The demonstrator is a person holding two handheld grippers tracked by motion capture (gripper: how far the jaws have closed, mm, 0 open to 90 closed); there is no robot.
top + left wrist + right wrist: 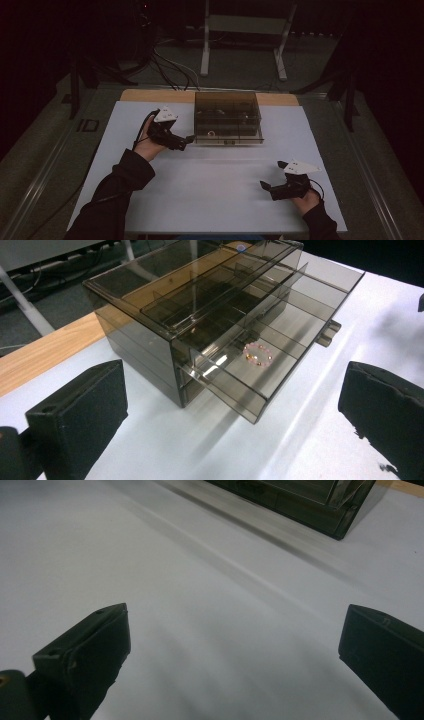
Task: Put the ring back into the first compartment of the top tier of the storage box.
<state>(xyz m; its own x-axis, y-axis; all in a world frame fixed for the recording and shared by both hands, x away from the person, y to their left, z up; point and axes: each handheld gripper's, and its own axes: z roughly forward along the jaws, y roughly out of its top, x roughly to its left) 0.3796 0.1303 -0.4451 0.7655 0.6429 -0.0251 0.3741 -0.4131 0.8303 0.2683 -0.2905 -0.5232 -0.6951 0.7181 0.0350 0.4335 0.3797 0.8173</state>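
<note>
A smoky see-through drawer box point(227, 115) stands at the back middle of the white table point(210, 200). In the left gripper view the box point(150, 340) has a lower drawer point(280, 365) pulled out, split into compartments. A pink bead bracelet point(257, 354) lies in one of them. My left gripper point(187, 140) is just left of the box's front, pointing at it, open with nothing between its jaws point(232, 405). My right gripper point(271, 175) sits at the table's front right, open and empty point(235, 625) above bare table.
A strip of wooden tabletop point(150, 95) shows behind the white sheet. Beyond it, on the floor, are a white metal stand point(205, 45) and loose cables point(170, 70). The box's corner point(345, 515) shows far off in the right gripper view.
</note>
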